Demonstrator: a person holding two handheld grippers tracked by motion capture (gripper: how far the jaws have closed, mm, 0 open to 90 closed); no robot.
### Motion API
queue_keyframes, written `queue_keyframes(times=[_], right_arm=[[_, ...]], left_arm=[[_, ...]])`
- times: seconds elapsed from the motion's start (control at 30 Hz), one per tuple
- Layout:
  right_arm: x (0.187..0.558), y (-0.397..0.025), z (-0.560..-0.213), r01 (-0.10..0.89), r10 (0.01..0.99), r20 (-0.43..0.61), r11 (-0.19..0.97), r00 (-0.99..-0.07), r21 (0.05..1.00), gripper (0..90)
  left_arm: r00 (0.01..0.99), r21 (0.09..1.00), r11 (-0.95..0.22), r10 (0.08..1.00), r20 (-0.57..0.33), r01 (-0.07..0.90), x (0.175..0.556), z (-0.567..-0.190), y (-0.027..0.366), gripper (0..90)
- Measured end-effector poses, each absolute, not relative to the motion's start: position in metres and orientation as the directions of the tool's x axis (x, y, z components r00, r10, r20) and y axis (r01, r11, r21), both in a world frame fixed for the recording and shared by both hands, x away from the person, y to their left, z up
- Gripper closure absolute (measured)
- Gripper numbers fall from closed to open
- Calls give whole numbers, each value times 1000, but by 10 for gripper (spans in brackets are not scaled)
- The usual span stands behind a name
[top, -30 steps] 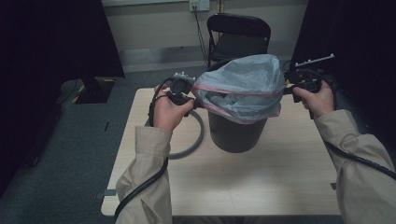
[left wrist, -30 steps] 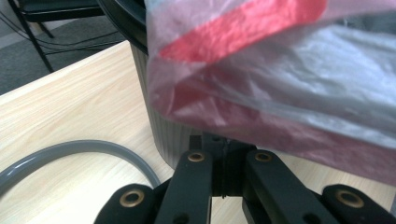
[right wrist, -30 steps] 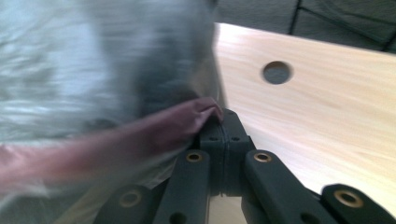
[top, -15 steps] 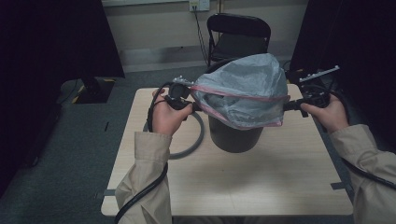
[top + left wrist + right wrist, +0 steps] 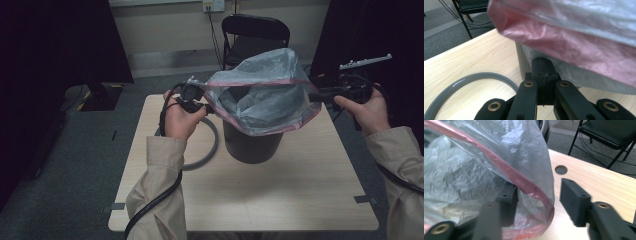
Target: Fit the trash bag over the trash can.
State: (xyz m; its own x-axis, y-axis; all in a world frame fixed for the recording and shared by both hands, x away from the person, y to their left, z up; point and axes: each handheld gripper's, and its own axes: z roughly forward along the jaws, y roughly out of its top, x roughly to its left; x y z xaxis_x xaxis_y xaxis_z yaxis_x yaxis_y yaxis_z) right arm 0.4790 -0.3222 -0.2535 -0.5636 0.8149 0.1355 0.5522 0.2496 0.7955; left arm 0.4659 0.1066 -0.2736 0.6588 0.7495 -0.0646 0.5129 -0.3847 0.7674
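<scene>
A translucent grey trash bag (image 5: 265, 95) with a red drawstring rim is stretched wide over a dark round bin (image 5: 252, 145) on the wooden table (image 5: 280, 200). My left gripper (image 5: 207, 106) holds the bag's left corner; in the left gripper view it (image 5: 544, 63) is shut at the bag (image 5: 574, 32), close to the bin's wall (image 5: 522, 62). My right gripper (image 5: 317, 97) is at the bag's right corner. In the right gripper view it (image 5: 540, 195) is open, with the red rim of the bag (image 5: 474, 170) draped over one jaw and the other jaw outside the bag.
A grey rubber ring (image 5: 210, 145) lies on the table left of the bin, and it (image 5: 461, 82) curves under my left gripper. A black folding chair (image 5: 255, 35) stands behind the table. A round hole (image 5: 561, 169) is in the tabletop near the right edge.
Both hands have pulled apart, the right one going right and up. The bag's mouth has been stretched wider and tilted up over the bin.
</scene>
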Motion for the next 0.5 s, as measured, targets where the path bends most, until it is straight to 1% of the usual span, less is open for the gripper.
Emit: queue_keyframes(times=[0.07,0.1,0.13,0.23,0.33,0.43,0.5], right_arm=[[484,-324,-253,567,815,179,208,-551,797,589],[487,-325,-253,572,822,195,182,-535,800,703],[490,-326,-254,579,821,211,168,-530,798,732],[499,-324,-259,588,846,198,159,-496,793,853],[514,-321,-273,614,862,214,134,-460,778,884],[526,-313,-288,639,856,248,119,-454,760,890],[533,-307,-296,651,842,271,121,-467,749,892]], left_arm=[[658,768,-387,751,-59,510,468,-273,106,900],[659,768,-386,750,-60,510,469,-273,107,900],[657,768,-385,751,-63,513,471,-274,106,900],[663,764,-386,745,-73,518,475,-278,106,900],[670,763,-384,737,-86,520,479,-281,105,900],[677,764,-380,729,-100,521,483,-283,104,900],[683,767,-378,722,-106,519,485,-285,103,900]])
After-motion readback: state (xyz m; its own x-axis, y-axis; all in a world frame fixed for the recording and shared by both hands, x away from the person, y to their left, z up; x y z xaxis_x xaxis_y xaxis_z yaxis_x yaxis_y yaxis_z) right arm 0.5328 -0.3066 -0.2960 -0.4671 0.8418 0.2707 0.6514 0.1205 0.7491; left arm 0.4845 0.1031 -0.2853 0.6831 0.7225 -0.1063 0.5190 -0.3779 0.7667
